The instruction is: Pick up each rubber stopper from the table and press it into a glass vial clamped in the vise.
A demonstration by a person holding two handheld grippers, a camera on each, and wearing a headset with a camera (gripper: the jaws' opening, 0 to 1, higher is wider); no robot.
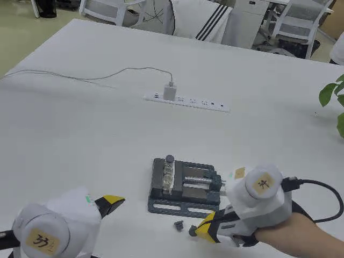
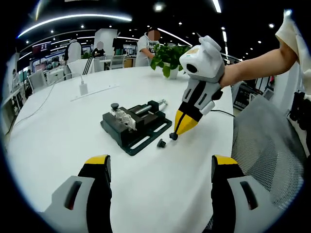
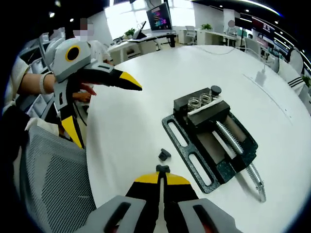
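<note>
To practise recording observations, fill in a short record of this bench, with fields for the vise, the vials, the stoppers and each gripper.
vise: on the white table, clamping a row of glass vials
stoppered vial: one, at the row's end; the others are open
loose stopper: on the table in front of the vise
right gripper: shut on a second stopper, near the loose one
left gripper: open, holding nothing
</note>
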